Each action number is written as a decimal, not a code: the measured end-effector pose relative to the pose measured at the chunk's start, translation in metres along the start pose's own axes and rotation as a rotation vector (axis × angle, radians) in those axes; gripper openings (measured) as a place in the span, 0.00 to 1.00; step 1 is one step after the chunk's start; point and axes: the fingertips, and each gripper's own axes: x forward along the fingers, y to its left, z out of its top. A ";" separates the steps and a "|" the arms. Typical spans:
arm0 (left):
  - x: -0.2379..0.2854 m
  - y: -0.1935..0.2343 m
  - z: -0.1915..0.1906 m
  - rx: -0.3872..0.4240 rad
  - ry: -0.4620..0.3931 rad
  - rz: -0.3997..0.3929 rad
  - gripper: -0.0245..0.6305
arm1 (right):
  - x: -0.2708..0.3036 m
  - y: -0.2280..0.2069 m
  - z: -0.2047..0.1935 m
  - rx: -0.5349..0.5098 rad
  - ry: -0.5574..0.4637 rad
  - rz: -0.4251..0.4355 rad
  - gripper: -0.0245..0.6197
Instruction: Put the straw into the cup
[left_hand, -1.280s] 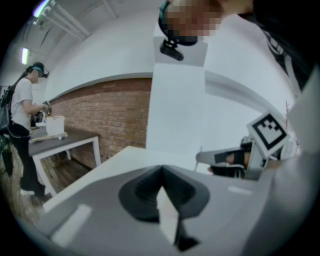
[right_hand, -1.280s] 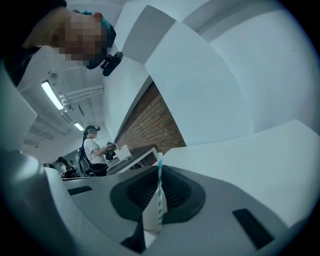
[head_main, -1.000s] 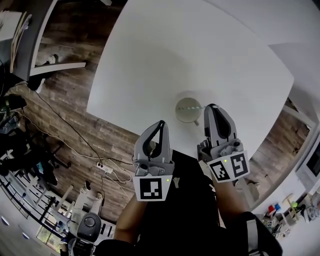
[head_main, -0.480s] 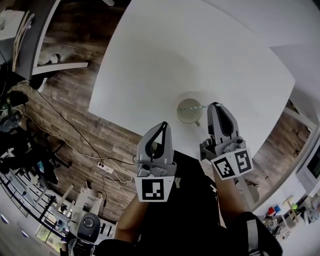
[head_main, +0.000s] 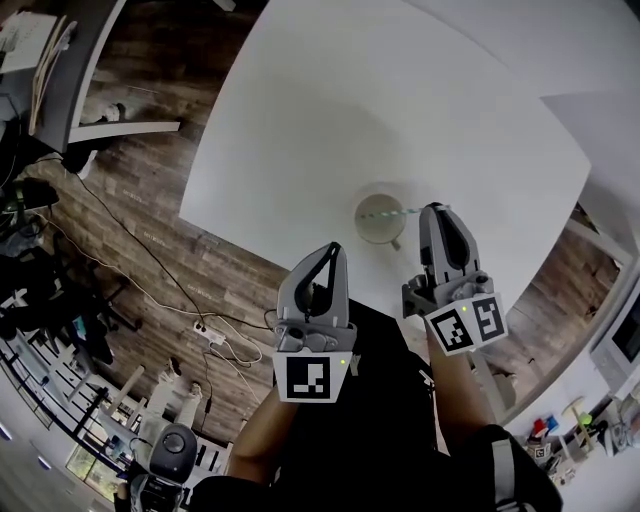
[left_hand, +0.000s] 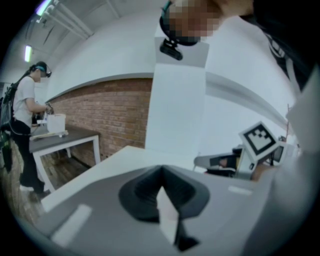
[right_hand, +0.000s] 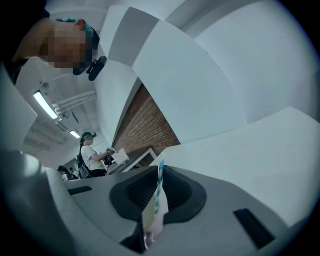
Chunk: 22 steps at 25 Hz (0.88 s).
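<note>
Straw (head_main: 386, 212), teal-and-white striped, is pinched in my right hand-held gripper (head_main: 433, 212), jaws pressed onto it. I see it reaching leftward from the jaw tips across the mouth of the cup (head_main: 372, 234); whether its far end dips inside, I cannot tell. The cup stands on the white worktop (head_main: 400, 100), just beside that gripper. My left hand-held gripper (head_main: 329, 250) has its jaws pressed together on nothing and hangs apart from the cup.

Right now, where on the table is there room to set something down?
The table is bare beyond and left of the cup. Crowded only at its near edge, where the right tool holds the straw at the cup.
</note>
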 end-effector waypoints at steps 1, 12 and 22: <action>-0.001 -0.001 0.000 0.003 0.002 -0.001 0.04 | 0.000 0.000 0.001 -0.004 0.000 0.001 0.07; -0.017 -0.001 0.003 0.014 -0.004 0.002 0.04 | -0.002 0.004 0.000 -0.020 0.005 0.006 0.08; -0.050 -0.008 0.014 0.024 -0.040 0.006 0.04 | -0.030 0.007 0.006 -0.015 -0.023 -0.024 0.10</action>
